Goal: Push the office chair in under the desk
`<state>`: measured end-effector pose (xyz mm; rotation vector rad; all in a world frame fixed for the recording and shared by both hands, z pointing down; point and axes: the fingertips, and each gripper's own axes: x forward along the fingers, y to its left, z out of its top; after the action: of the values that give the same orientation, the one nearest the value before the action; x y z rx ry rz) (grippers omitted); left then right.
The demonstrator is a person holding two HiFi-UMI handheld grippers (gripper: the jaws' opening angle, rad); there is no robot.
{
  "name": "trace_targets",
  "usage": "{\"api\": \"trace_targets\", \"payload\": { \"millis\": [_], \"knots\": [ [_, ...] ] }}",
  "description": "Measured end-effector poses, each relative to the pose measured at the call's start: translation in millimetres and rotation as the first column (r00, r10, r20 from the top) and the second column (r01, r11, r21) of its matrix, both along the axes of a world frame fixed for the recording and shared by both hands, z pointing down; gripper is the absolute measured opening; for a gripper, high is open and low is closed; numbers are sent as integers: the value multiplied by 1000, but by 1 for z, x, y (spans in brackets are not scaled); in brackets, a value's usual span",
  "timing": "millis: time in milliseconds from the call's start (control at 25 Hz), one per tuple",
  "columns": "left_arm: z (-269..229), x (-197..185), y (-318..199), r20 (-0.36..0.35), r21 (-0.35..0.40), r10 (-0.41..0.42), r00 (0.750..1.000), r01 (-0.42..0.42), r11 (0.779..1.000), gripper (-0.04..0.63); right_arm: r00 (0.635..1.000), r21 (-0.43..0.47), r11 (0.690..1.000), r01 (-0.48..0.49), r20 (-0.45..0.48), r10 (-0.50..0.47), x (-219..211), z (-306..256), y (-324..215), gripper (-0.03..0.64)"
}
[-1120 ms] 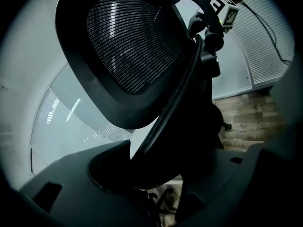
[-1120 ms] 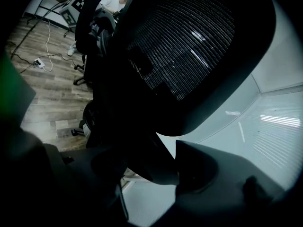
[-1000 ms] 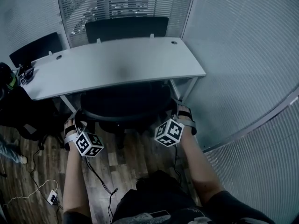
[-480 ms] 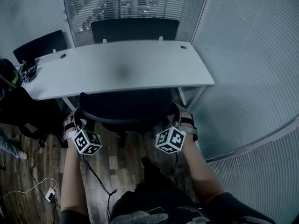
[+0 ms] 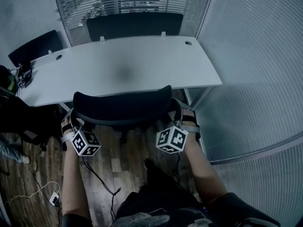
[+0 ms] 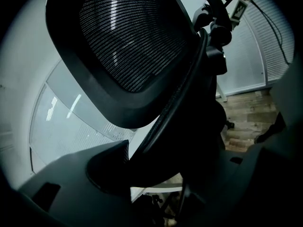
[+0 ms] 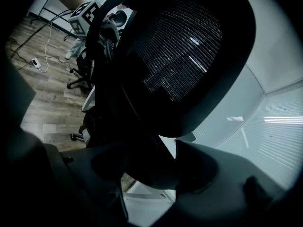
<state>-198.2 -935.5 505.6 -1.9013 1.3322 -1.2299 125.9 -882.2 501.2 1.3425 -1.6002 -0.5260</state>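
Note:
The black mesh office chair (image 5: 120,109) stands at the front edge of the white desk (image 5: 123,67), its backrest top just overlapping that edge in the head view. My left gripper (image 5: 72,122) is at the backrest's left edge and my right gripper (image 5: 178,113) at its right edge. In the left gripper view the backrest (image 6: 128,46) fills the frame, and its dark rim runs down between the jaws of the left gripper (image 6: 156,174). The right gripper view shows the same backrest (image 7: 189,56), with its rim clamped in the right gripper (image 7: 147,169).
A second black chair (image 5: 135,26) stands behind the desk and a third (image 5: 35,48) at the far left. Glass walls with blinds close in the back and right. A cable and power strip (image 5: 52,200) lie on the wood floor at left. Small items (image 5: 21,74) sit on the desk's left end.
The chair has rolled forward toward the desk, with both grippers travelling along on its backrest. The seat no longer shows; only the backrest top does.

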Motion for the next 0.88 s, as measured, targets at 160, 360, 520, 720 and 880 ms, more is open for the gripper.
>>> {"api": "trace_targets", "payload": {
  "millis": [160,360,520,720,880],
  "knots": [
    [-1,5,-14,-7,10,0,1000,0,1000,281,1000,7,1000,2,-4,-2,5,-1,-15,301],
    [1,9,-25,-1,10,-9,1000,9,1000,281,1000,18,1000,6,-1,-6,9,1,-29,301],
    [2,10,-24,0,-2,-21,1000,21,1000,281,1000,32,999,13,-3,-12,11,1,-29,301],
    [4,10,-24,7,-15,-42,999,42,999,282,1000,21,1000,18,-13,-18,11,3,-31,301],
    [3,8,-23,25,-34,-55,998,56,998,284,999,38,999,4,-38,-3,11,0,-30,301]
  ]
}}
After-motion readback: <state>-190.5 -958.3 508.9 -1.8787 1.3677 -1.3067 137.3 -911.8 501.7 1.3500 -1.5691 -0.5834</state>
